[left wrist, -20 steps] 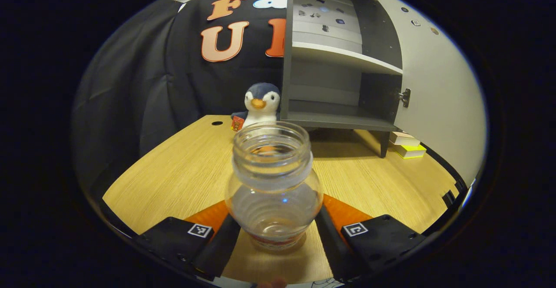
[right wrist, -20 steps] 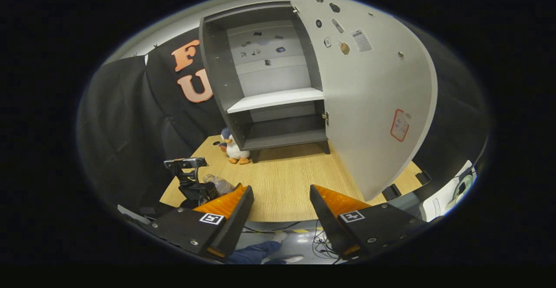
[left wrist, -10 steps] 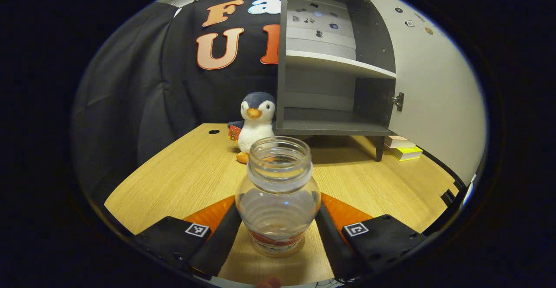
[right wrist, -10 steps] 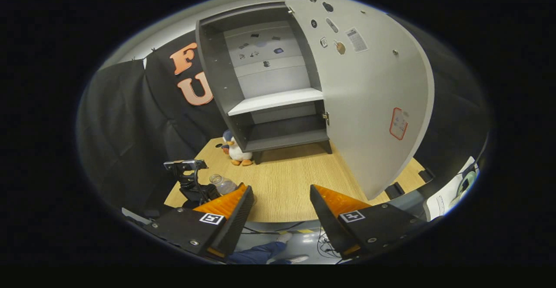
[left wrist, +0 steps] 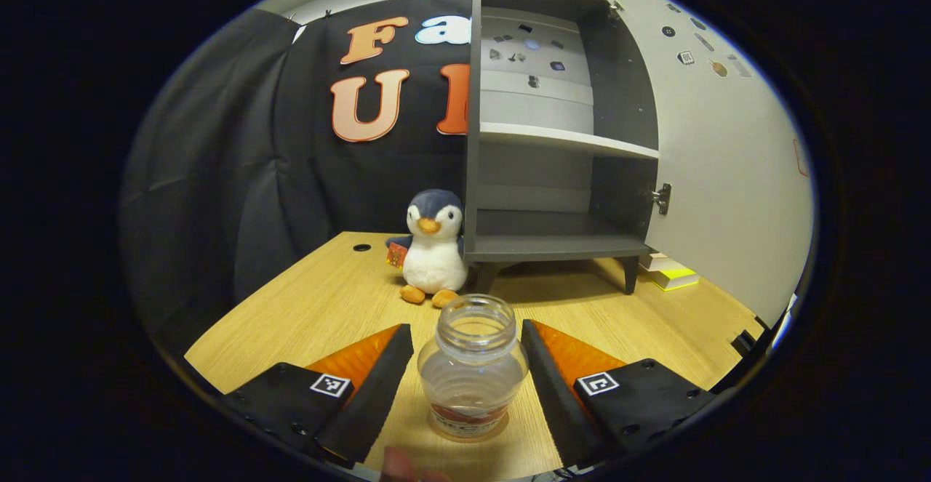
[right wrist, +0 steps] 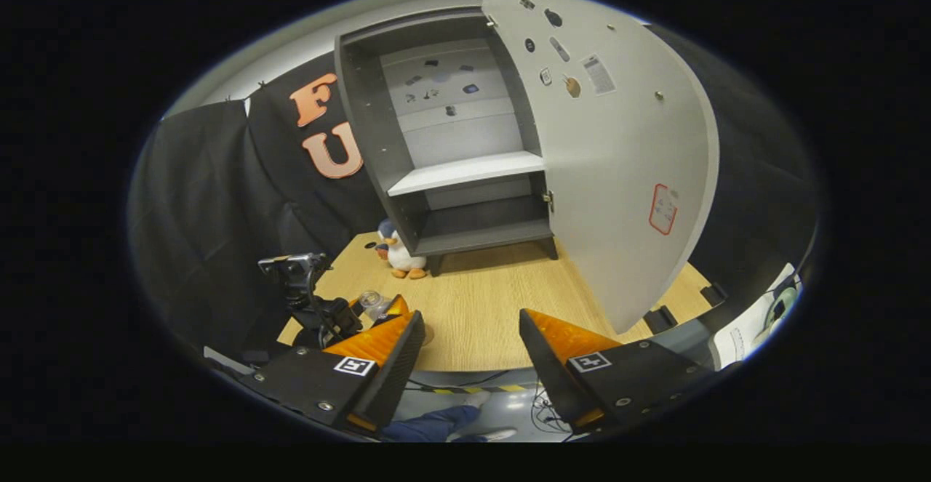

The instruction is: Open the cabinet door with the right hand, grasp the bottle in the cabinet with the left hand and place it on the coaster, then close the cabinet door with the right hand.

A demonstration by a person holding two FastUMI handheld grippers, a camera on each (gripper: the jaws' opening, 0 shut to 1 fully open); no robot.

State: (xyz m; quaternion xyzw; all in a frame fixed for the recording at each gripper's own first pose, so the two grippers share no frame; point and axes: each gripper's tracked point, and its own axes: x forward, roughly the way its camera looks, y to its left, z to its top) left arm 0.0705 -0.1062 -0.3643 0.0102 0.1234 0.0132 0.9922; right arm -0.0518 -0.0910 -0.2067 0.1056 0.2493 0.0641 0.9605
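Note:
A clear, uncapped bottle (left wrist: pixel 473 366) with a red label band stands upright on the wooden table (left wrist: pixel 313 307). It is between the fingers of my left gripper (left wrist: pixel 465 326), which is open with a small gap on each side of the glass. I cannot make out a coaster under it. In the right gripper view the bottle (right wrist: pixel 372 302) and the left gripper (right wrist: pixel 320 315) sit at the table's near left corner. My right gripper (right wrist: pixel 471 315) hangs open off the table's front edge, holding nothing. The grey cabinet (left wrist: pixel 553 246) stands with bare shelves and its door (right wrist: pixel 625 177) swung wide.
A plush penguin (left wrist: pixel 433 249) sits on the table left of the cabinet. A short stack of books (left wrist: pixel 673 275) lies behind the open door (left wrist: pixel 727 177). A fingertip (left wrist: pixel 396 467) shows at the bottom edge of the left gripper view.
The bottle came down onto the table and now stands upright. My left gripper let go of it and drew back, so it looks smaller. The right gripper barely moved.

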